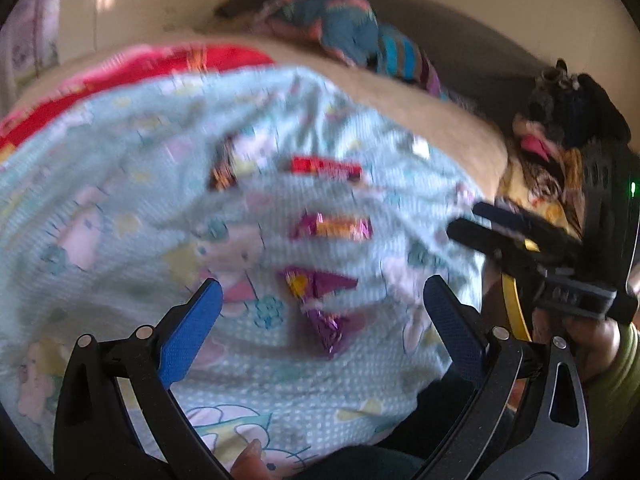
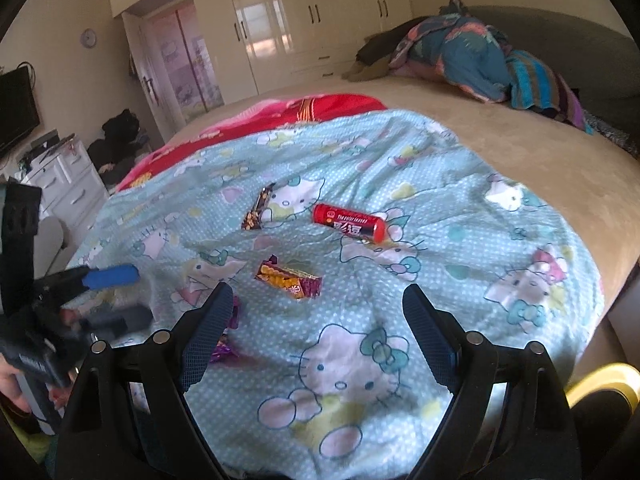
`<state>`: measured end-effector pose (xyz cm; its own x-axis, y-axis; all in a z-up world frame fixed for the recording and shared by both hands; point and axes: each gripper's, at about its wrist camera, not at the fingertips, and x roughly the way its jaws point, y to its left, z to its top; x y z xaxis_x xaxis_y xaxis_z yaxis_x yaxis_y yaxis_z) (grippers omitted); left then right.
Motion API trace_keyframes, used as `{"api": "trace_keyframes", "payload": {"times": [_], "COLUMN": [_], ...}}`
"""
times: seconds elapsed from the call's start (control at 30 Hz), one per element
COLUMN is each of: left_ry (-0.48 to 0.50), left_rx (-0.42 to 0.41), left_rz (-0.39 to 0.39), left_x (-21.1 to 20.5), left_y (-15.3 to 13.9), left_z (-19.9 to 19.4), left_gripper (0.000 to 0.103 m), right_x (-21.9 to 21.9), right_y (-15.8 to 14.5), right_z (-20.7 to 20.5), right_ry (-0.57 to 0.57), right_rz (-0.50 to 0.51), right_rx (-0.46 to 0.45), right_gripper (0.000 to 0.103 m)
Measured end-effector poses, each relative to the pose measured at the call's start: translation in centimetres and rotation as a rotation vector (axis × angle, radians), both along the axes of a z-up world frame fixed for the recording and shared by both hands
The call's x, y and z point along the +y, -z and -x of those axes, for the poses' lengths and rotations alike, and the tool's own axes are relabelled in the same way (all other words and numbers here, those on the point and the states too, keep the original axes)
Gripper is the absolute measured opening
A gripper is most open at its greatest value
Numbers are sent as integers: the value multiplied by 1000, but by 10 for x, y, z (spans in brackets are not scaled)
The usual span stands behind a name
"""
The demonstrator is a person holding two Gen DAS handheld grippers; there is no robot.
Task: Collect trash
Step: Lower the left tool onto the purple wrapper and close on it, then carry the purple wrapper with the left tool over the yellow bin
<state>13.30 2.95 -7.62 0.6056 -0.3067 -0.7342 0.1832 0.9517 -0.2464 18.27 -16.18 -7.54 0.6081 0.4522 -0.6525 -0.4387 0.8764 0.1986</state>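
Note:
Trash lies on a light blue cartoon-cat blanket (image 2: 360, 360) spread over a bed. Nearest is a purple foil wrapper (image 1: 320, 304), lying between the tips of my open left gripper (image 1: 324, 300) and apart from both blue pads. In the right wrist view that purple wrapper (image 2: 226, 344) is half hidden behind a finger. My right gripper (image 2: 318, 300) stands open and empty just short of an orange and maroon wrapper (image 2: 290, 280). Farther off lie a red tube (image 2: 348, 226) and a brown wrapper (image 2: 258, 206). The left wrist view is blurred.
A yellow-rimmed bin (image 2: 600, 380) sits low at the right beside the bed. A heap of bedding (image 2: 472, 52) lies at the bed's far end and a red blanket (image 2: 320, 108) beyond the blue one. White drawers (image 2: 64, 184) and wardrobes (image 2: 280, 20) stand beyond.

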Motion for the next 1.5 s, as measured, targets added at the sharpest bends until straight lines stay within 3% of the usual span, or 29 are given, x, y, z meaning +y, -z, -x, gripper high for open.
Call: {"api": "trace_keyframes", "payload": {"times": [0.13,0.3,0.37,0.43,0.73,1.0,1.07,1.13,1.27,1.5], "left_ry": [60,70,78,81,121,123,110,91,55,15], "left_rx": [79,127,134,137,130,130,127,123,102,29], "left_rz": [18,-77,-98,-121,-140,-117,-97,-66,-25,-30], "left_x": [-4,-10,-11,-11,-18,-18,-14,-7,3,7], "left_y": [20,42,48,52,58,58,58,57,53,38], "left_z": [-12,-20,-22,-24,-23,-22,-22,-21,-18,-9], "left_gripper": [88,70,69,55,29,23,22,20,16,11], "right_x": [8,20,24,29,46,54,51,47,35,13], "right_y": [13,28,34,40,60,72,73,72,68,43], "right_z": [-18,-35,-42,-47,-66,-73,-68,-63,-49,-13], "right_ry": [-25,-54,-73,-84,-117,-124,-117,-100,-49,11], "right_rz": [15,53,55,57,47,-12,-29,-33,-59,-67], "right_rx": [30,63,83,97,156,213,211,206,195,100], "right_gripper": [81,78,77,77,70,45,28,20,20,20]}}
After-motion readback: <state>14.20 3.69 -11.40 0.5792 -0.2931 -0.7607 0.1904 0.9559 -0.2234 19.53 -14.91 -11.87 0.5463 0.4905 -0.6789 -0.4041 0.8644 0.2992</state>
